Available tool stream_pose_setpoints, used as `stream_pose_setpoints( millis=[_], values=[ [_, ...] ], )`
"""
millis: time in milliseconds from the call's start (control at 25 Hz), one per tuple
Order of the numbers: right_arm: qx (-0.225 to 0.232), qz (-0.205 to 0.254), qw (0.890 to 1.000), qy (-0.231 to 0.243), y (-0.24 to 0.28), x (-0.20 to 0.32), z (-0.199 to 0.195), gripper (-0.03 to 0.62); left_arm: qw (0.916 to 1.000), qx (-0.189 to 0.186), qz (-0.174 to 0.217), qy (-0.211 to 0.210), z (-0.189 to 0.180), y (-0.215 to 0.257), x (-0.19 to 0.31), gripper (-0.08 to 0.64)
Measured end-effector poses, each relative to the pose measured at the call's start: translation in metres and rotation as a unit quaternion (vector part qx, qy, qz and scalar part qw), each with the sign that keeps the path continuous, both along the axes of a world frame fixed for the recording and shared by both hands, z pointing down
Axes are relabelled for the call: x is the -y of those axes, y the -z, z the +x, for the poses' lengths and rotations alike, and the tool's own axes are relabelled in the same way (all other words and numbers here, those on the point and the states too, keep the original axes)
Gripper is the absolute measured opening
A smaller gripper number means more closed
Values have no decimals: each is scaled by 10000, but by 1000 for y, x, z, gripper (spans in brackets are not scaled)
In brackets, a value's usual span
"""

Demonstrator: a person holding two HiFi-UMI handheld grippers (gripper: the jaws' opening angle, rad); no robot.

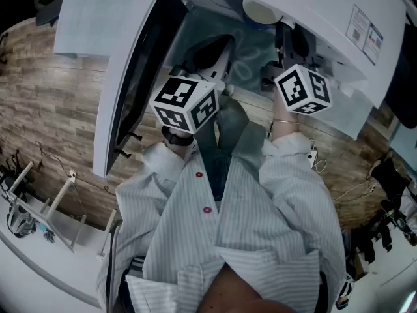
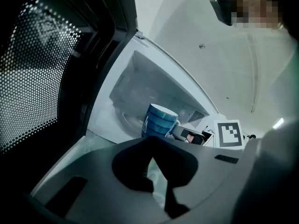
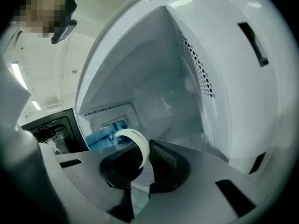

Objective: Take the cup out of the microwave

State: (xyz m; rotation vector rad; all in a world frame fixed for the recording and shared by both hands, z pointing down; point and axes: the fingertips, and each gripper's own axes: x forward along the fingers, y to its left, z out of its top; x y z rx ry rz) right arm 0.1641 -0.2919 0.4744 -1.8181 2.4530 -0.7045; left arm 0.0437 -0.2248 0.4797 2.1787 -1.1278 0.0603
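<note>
So the cup (image 2: pixel 159 121) is sitting inside the microwave (image 1: pixel 306 15) cavity, toward the right side. Its mouth faces up and its long axis runs straight up and down relative to the oven. The handle (image 3: pixel 138 148) sticks out toward the open front, right at the right gripper (image 3: pixel 145 158). It's a blue glazed mug with darker bands round the body, a pale cream inside and a cream C-shaped handle. Its base is hidden behind the left gripper's body, so I can't say if it's resting on the oven floor. The right gripper has its two dark jaws pinching that handle, and the stippled right pad is flat against the loop. In the left gripper view you can see it gripping right at the cup's side. The left gripper (image 2: pixel 150 154) has its jaws pressed together at the tips with nothing in them, and it hangs just outside the opening, aimed in at the cup. The microwave's inside walls are smooth and white, with a perforated vent patch on the right wall. The door (image 2: pixel 32 78) is swung wide to the left, dark glass with dotted mesh. Both forearms reach forward side by side out of striped shirt cuffs (image 1: pixel 287 145), with each gripper angled slightly downward.
</note>
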Motion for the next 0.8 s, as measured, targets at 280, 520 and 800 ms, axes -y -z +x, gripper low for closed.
stream_pose_setpoints(
  millis=[280,520,800],
  values=[
    [214,-141,9997,18,-3,-12,-1,52,10000,13,31,62,3,3,-7,8],
    [323,-104,9994,55,3,-24,0,52,9998,37,94,174,1,9,-13,8],
    [327,-1,9994,129,25,-40,0,52,9994,17,188,306,-3,26,-22,8]
  ],
)
